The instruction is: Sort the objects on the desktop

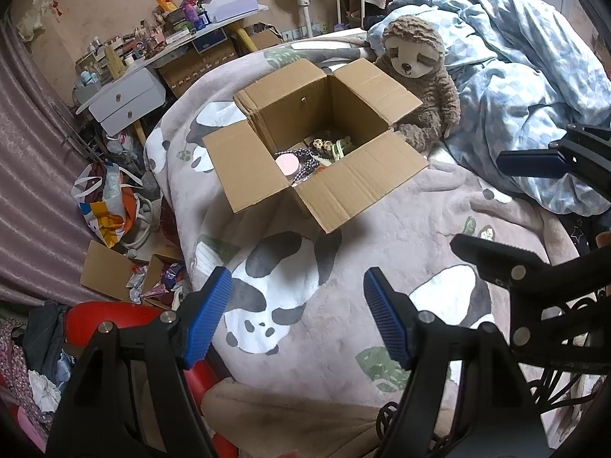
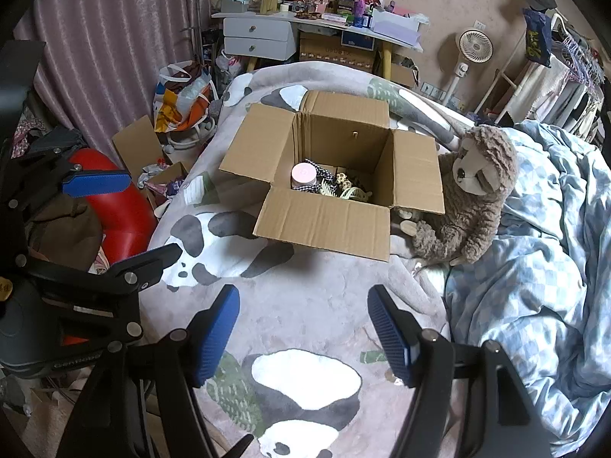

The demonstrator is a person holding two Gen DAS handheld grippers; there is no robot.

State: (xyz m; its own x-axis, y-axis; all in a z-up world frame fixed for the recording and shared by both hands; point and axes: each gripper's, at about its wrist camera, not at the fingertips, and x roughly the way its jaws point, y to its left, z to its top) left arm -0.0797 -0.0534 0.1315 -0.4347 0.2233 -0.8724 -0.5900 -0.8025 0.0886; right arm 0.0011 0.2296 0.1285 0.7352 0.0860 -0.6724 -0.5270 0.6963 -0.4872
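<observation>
Both tongs empty and spread apart: left tongs (image 1: 298,316) and right tongs (image 2: 303,337) hover over the panda blanket (image 1: 343,236) on the bed, well short of the cardboard box (image 2: 332,175); nothing gripped.

Task items sit inside the box, at its bottom: pink round tin (image 2: 304,175), checked cord (image 2: 324,173) draped beside it, pale skeleton-like figures (image 2: 353,192); remainder too jumbled to name.

Risks, as judged:
- box rests on soft bedding; a push on a flap could tip or slide it, since the blanket gives no firm footing;
- near flap (image 2: 324,227) juts toward the tongs; a low approach could snag it;
- cord tangled among the small pieces; lifting one may drag others;
- plush sloth (image 2: 469,194) touches the right flap and could topple in if the box is nudged.

Counts: box 1; flaps open 4; tin 1; sloth 1; tongs 2; skeleton pieces cannot tell; cluttered surface (image 2: 317,19) at the far wall 1.
</observation>
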